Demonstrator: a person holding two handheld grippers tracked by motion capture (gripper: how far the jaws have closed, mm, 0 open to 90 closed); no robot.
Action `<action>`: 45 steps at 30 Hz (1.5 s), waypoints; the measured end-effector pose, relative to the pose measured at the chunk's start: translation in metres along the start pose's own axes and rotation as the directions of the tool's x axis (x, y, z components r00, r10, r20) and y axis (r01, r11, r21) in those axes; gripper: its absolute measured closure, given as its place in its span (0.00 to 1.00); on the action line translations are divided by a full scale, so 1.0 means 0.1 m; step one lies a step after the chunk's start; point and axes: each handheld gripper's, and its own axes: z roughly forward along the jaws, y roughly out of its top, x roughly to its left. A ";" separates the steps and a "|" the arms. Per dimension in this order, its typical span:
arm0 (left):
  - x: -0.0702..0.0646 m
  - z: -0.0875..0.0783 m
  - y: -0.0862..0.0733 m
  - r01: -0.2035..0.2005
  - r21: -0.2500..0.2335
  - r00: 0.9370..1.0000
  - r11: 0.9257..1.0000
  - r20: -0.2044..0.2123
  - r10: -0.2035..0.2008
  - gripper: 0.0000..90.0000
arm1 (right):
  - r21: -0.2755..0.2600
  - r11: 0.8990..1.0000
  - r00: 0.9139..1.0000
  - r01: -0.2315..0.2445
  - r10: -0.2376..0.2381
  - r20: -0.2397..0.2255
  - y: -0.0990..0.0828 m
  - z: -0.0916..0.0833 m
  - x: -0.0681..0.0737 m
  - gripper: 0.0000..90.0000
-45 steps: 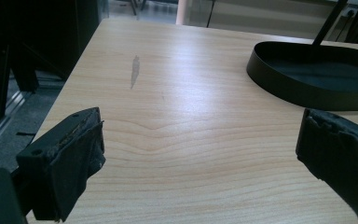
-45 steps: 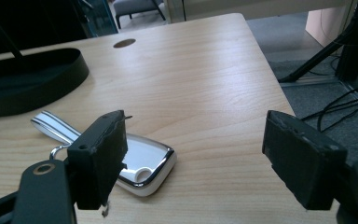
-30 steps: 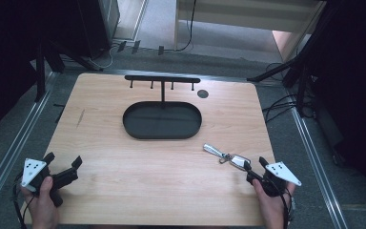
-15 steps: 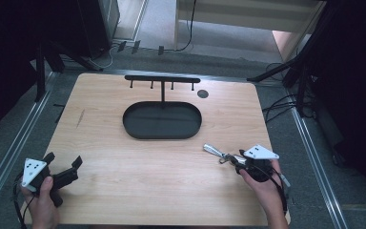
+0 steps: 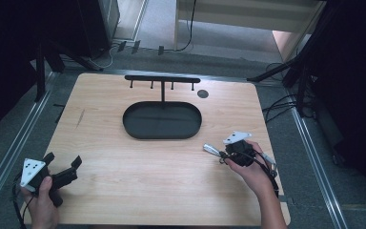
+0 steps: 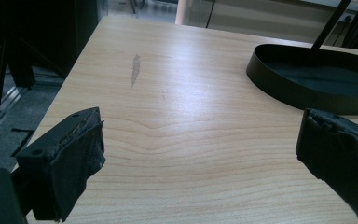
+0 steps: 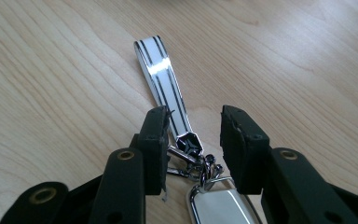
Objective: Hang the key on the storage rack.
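A black oval tray [image 5: 162, 120] sits mid-bench [image 5: 124, 186], with a black rack [image 5: 162, 79] of pegs just behind it and a small dark disc [image 5: 202, 93] off its far right corner. Right of the tray and nearer the person lies a keyring [image 7: 189, 144] with a white striped strap [image 7: 161, 74] pointing away from the right tool [image 7: 193, 140]. That tool's jaws are spread, one on each side of the ring's metal clasp, not yet touching it. Well left of the tray, by the near left corner, the left tool [image 6: 200, 140] hovers with jaws spread wide over bare wood.
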 end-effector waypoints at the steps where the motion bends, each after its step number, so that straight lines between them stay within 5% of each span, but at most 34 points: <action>1: 0.00 0.00 0.00 -0.001 0.000 1.000 1.000 0.000 0.001 0.02 | 0.027 1.000 1.000 0.007 -0.007 -0.006 0.04 0.03 -0.02 0.70; 11: 0.00 0.00 0.00 -0.001 0.002 1.000 1.000 0.002 0.001 0.01 | 0.196 0.978 0.997 0.072 -0.069 -0.020 0.21 0.22 -0.09 0.77; 24: 0.00 0.00 0.00 0.002 0.001 1.000 1.000 0.002 -0.002 0.02 | 0.253 0.966 0.994 0.056 -0.029 -0.110 0.21 0.24 -0.14 0.78; 29: 0.00 0.00 0.00 0.002 0.002 1.000 1.000 0.002 -0.002 0.02 | 0.305 0.948 0.988 0.091 -0.048 -0.145 0.17 0.29 -0.12 0.78; 34: 0.00 0.00 0.00 0.000 0.002 1.000 1.000 0.002 0.000 0.02 | 0.307 0.948 0.989 0.084 -0.042 -0.139 0.17 0.29 -0.11 0.84; 38: 0.00 0.00 0.00 0.002 0.001 1.000 1.000 0.003 -0.002 0.02 | 0.279 0.959 0.992 0.048 -0.013 -0.124 0.16 0.28 -0.09 0.84; 42: 0.00 0.00 0.00 0.004 0.001 1.000 1.000 0.002 -0.004 0.02 | 0.184 0.983 0.994 -0.003 0.022 -0.104 0.13 0.24 -0.11 0.84; 44: 0.00 0.00 0.00 0.003 0.001 1.000 1.000 0.003 -0.003 0.02 | 0.159 0.987 0.995 -0.013 0.029 -0.099 0.12 0.23 -0.12 0.84; 45: 0.00 0.00 0.00 0.004 0.001 1.000 1.000 0.002 -0.004 0.02 | 0.101 0.994 0.995 -0.037 0.046 -0.089 0.11 0.19 -0.13 0.84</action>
